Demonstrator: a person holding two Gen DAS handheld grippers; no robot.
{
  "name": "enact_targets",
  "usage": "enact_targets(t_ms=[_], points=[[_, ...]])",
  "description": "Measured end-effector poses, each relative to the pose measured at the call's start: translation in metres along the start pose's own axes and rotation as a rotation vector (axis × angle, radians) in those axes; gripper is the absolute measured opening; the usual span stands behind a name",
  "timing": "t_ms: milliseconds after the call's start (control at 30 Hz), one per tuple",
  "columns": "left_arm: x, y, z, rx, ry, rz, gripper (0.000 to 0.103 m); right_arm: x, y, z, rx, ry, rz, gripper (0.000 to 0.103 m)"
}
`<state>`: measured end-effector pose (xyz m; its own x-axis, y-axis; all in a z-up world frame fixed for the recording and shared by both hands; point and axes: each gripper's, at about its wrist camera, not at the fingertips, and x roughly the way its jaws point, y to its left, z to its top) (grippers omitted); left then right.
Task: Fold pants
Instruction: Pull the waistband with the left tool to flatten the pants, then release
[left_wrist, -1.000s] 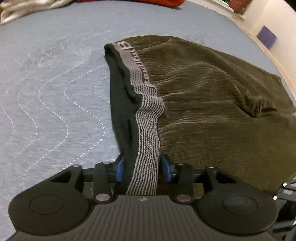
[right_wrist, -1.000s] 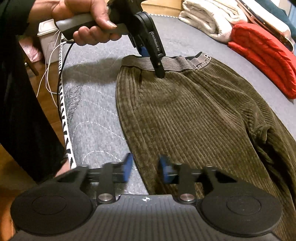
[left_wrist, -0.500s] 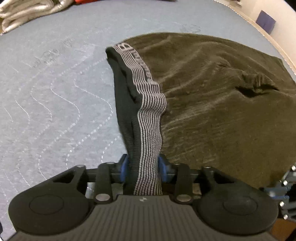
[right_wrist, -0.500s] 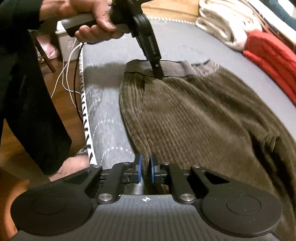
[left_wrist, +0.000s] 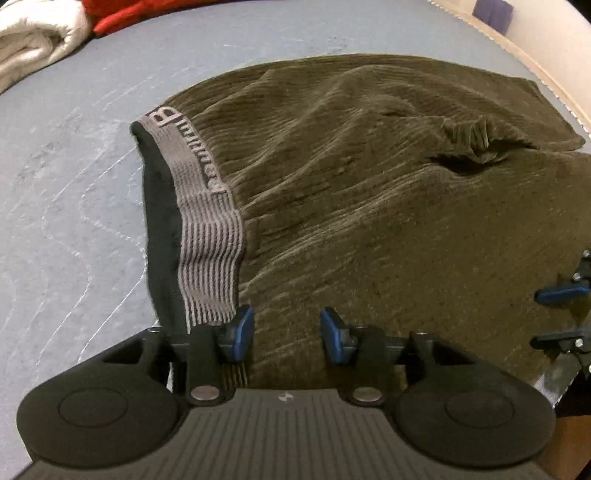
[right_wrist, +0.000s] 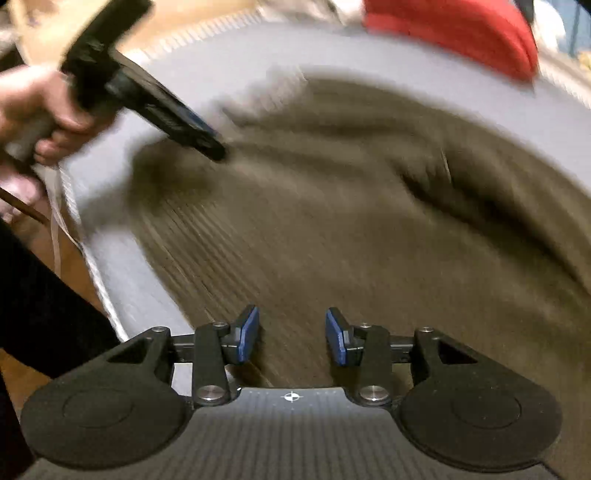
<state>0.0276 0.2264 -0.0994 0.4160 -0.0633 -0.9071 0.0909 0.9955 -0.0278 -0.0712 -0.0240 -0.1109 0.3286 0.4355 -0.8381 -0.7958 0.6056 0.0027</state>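
Hovering low over the pants (left_wrist: 369, 206), left claw (left_wrist: 287, 334) and right claw (right_wrist: 292, 335) gape, holding nothing.

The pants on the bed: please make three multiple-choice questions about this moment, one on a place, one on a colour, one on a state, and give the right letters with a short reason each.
1. Where does the waistband lie in the left wrist view?
A. at the left edge of the pants
B. on the far side of the pants, next to the red fabric
C. under the white fabric

2. What colour are the pants?
A. red
B. olive brown
C. white

3. How does the left gripper stand?
A. shut on the waistband
B. shut on a trouser leg
C. open

Answers:
1. A, the grey striped band runs along the left edge of the pants, on the grey bed.
2. B, the ribbed cloth is olive brown.
3. C, its blue pads stand apart with nothing pinched between them; the right gripper is open too.
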Motion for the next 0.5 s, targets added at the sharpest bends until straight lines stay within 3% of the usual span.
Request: enact_targets(t_ms=[100,200,500], points=[[-0.018,0.008,0.016,-0.071,-0.065,-0.052,0.046,-0.008,-0.006,0.001,0.030,-0.007,0.008,0.043],[-0.034,0.013,0.035,-0.097,-0.160,-0.081,0.047,-0.035,-0.010,0.009,0.065,-0.102,0.009,0.044],[-0.016,0.053,0.086,-0.288,-0.289,0.017,0.047,-0.112,-0.058,0.030,0.220,-0.333,-0.076,0.053]])
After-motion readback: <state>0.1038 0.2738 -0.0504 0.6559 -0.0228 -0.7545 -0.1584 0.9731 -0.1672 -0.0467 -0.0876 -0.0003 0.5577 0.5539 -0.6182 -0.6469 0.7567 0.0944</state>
